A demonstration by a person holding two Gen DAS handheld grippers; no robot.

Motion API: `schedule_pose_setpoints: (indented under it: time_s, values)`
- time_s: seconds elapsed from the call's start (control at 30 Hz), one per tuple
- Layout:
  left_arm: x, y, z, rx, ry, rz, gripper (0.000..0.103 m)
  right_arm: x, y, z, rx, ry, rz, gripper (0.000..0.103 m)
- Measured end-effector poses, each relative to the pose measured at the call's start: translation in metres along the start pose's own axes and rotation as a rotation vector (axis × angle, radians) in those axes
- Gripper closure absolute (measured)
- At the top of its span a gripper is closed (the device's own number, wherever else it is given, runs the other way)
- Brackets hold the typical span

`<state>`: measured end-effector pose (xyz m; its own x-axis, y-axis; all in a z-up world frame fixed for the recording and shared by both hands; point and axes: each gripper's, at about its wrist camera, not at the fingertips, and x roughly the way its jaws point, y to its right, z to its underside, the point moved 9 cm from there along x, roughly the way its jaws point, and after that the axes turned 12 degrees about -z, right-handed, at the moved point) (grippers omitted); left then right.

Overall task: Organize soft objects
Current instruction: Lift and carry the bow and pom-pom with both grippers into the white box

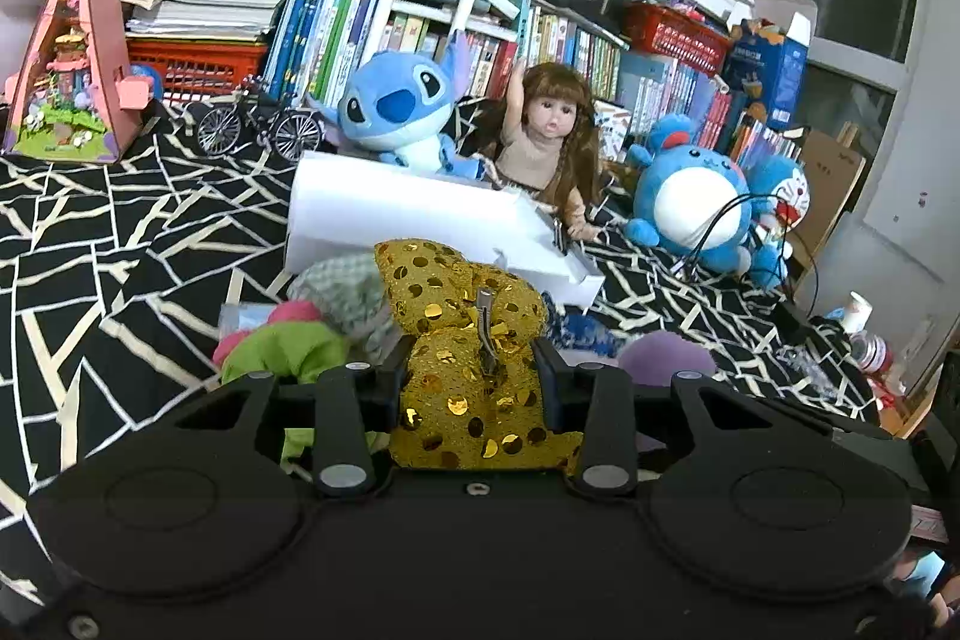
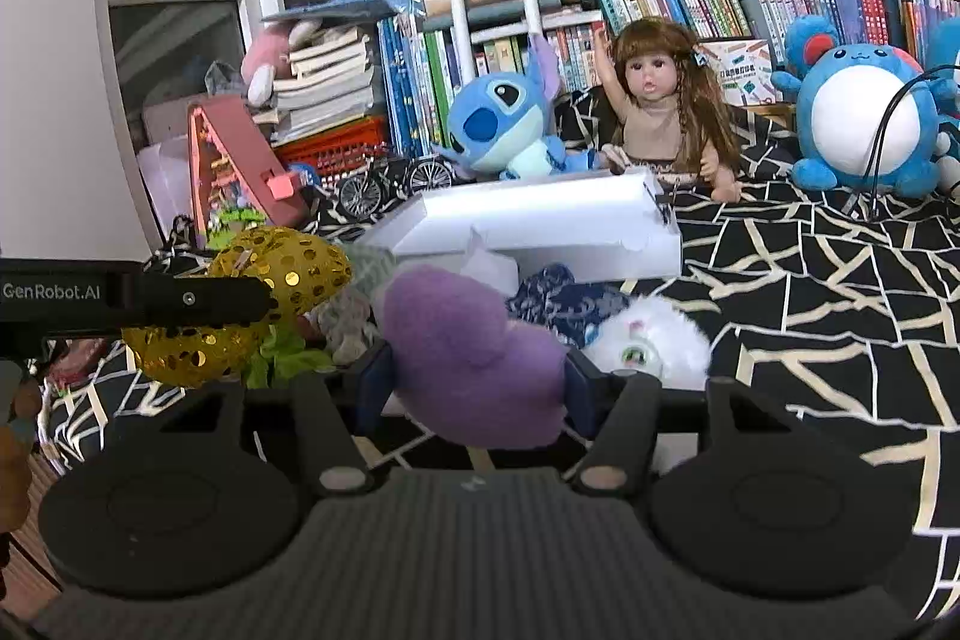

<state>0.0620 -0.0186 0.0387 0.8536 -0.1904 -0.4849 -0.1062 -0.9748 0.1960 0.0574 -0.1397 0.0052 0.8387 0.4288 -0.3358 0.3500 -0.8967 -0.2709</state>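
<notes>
My left gripper is shut on a gold sequin bow with a metal clip; the bow also shows in the right wrist view, held above the bed. My right gripper is shut on a purple plush piece, which peeks into the left wrist view. Under them lie a green and pink soft item, a grey-green knitted piece, a blue patterned cloth and a white fluffy toy. A white box lies open just beyond the pile.
A black and white patterned cover spreads under everything. At the back stand a Stitch plush, a doll, a blue round plush, a toy bicycle, a pink dollhouse and rows of books. Black cables hang at right.
</notes>
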Motion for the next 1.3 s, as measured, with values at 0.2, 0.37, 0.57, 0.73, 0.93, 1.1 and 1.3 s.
schedule_pose_setpoints:
  time_s: [0.2,0.37,0.57,0.73,0.93,1.1,1.3]
  values:
    - [0.003,0.002,-0.019,0.005,0.026,0.005,0.065,-0.002,0.008,-0.017,0.022,0.021,-0.002,0.040]
    - [0.013,-0.001,-0.037,-0.005,0.025,0.005,0.065,0.000,0.017,-0.037,0.045,0.031,0.003,0.040]
    - [0.031,-0.003,-0.069,-0.020,0.025,0.008,0.065,0.011,0.032,-0.060,0.086,0.013,-0.002,0.040]
    - [0.051,-0.005,-0.096,-0.061,0.003,0.022,0.065,0.025,0.048,-0.081,0.130,-0.014,-0.002,0.040]
    - [0.092,-0.007,-0.120,-0.107,-0.056,0.030,0.065,0.050,0.068,-0.104,0.180,-0.059,-0.004,0.040]
    - [0.130,-0.008,-0.137,-0.147,-0.080,0.020,0.065,0.074,0.083,-0.125,0.207,-0.082,0.003,0.040]
    - [0.175,-0.001,-0.145,-0.156,-0.097,0.024,0.063,0.116,0.098,-0.130,0.220,-0.164,0.036,0.040]
